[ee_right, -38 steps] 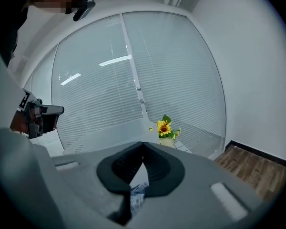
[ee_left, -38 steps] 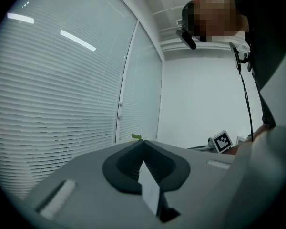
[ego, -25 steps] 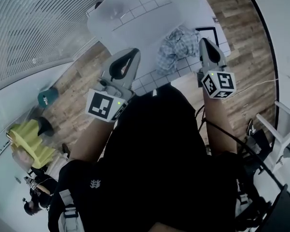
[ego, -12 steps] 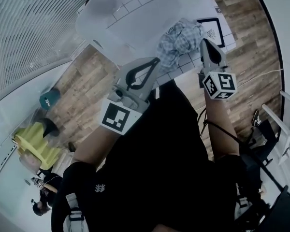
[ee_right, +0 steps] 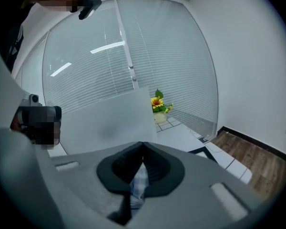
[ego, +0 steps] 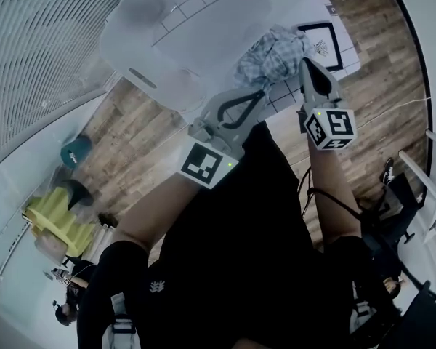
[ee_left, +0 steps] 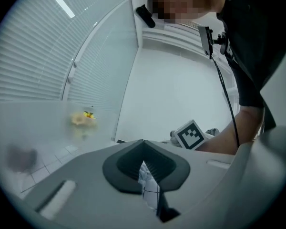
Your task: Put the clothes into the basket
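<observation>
- While both grippers are closed, your right gripper [ee_right: 142, 149] has its jaws together with a strip of the checked garment [ee_right: 138, 182] pinched between the pads.
- Your left gripper [ee_left: 144, 149] is closed the same way, with pale checked cloth showing in the gap behind its tips, so it appears to hold another part of the same piece.
- In the head view the garment [ego: 272, 53] is bunched between the two grippers. The left gripper [ego: 258, 93] is at its lower edge and the right gripper [ego: 305, 64] at its side.
- It hangs over the white tiled surface [ego: 280, 99], just beside the translucent basket [ego: 167, 49] and not yet inside it.
- Expect the garment to be light, soft and limp. It will sag and trail below any pinch, so loose folds could catch on the basket's rim.
- A pinch through a gathered fold will hold better than one on a single thin edge, which may slide out of the pads.
- Carry it well over the rim before you let go, and open both grippers together so it drops in as one bundle.
- A pot of yellow flowers [ee_right: 157, 109] stands farther back, clear of the path.
</observation>
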A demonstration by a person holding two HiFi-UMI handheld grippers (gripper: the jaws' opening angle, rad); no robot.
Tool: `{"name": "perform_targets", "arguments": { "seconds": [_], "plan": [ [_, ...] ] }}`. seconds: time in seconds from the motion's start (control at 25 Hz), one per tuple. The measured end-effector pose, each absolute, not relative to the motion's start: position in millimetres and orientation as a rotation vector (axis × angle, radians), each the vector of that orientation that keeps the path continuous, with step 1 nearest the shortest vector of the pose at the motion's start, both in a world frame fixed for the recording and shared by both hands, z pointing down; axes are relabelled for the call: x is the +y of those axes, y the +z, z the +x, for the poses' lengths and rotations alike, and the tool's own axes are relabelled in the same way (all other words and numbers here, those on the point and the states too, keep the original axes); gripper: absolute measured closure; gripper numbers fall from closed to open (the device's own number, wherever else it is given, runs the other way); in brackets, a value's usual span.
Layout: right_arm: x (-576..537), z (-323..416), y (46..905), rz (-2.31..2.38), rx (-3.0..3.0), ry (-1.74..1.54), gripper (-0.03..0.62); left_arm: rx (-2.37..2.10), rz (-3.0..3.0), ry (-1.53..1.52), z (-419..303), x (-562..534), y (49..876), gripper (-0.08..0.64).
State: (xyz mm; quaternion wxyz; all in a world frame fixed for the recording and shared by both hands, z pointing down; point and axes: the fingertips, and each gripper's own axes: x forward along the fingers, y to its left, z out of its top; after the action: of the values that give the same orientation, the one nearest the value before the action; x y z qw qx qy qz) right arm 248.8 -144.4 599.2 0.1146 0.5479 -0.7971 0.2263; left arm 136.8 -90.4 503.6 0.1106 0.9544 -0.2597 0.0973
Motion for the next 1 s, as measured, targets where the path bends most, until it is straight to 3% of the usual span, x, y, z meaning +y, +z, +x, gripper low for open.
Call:
{"name": "perform_targets", "arguments": {
  "seconds": [0.24, 0.4, 0.64, 0.72, 1.0],
  "plan": [
    [-144.7, 247.8, 621.1, 1.553, -2.318, 0.692, 0.586, -0.726, 2.791, 0.328, 162.1, -92.5, 547.8, 0.552],
    [-144.8, 244.2, 630.5, 1.521, -2.325, 0.703, 0.504, -0.737, 2.764, 0.335, 173.3, -98.6, 569.8, 0.554],
    [-146.2, 240.8, 649.2, 1.490, -2.260, 0.705, 0.275, -0.671, 2.756, 0.319, 178.6, -100.3, 578.5, 0.554],
    [-147.1, 237.0, 657.4, 1.466, -2.254, 0.732, 0.237, -0.677, 2.744, 0.326, 177.8, -102.5, 582.5, 0.552],
    [-150.0, 219.8, 681.0, 1.396, -2.231, 0.821, 0.224, -0.708, 2.711, 0.325, 168.7, -107.7, 587.9, 0.554]
  ]
}}
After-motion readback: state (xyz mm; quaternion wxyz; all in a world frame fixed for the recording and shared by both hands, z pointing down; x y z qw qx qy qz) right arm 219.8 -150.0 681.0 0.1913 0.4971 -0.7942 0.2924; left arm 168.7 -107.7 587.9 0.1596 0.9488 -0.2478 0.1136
